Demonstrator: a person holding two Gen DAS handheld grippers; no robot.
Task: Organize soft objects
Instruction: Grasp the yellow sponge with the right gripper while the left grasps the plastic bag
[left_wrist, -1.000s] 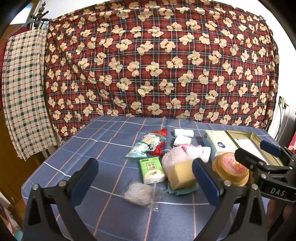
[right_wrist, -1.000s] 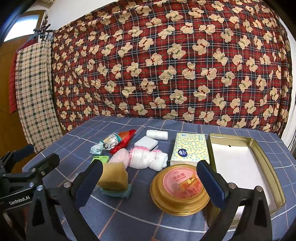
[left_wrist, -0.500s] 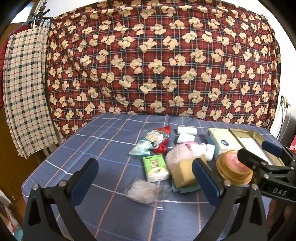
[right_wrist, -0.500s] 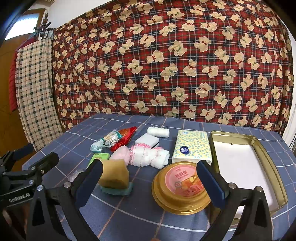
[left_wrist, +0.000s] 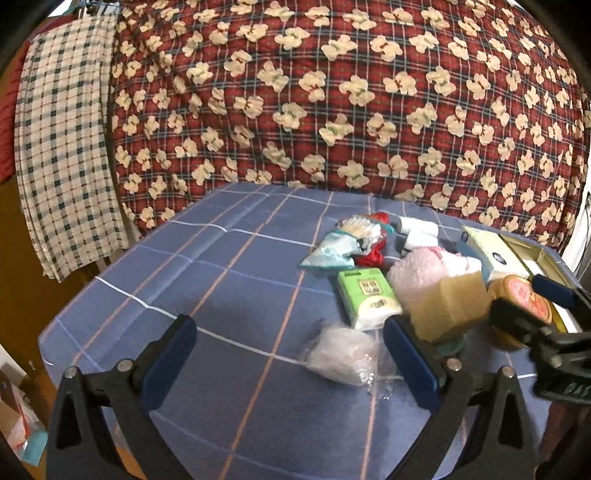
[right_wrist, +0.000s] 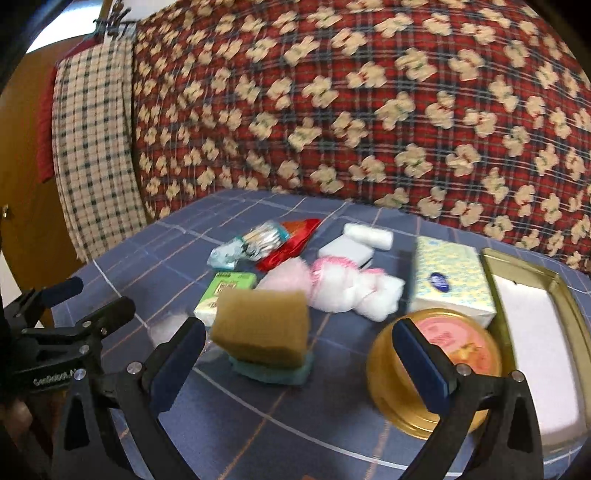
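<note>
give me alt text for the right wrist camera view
The open right claw hovers over a blue checked tablecloth, its fingers framing a tan sponge and a round gold tin. Behind lie a tissue box, pink puffs and an open metal tray.

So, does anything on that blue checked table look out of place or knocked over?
Mostly a loose clutter. The tan sponge sits tilted on a teal sponge, and the round gold tin leans on the rim of the rectangular gold tray. Nothing looks spilled.
</note>
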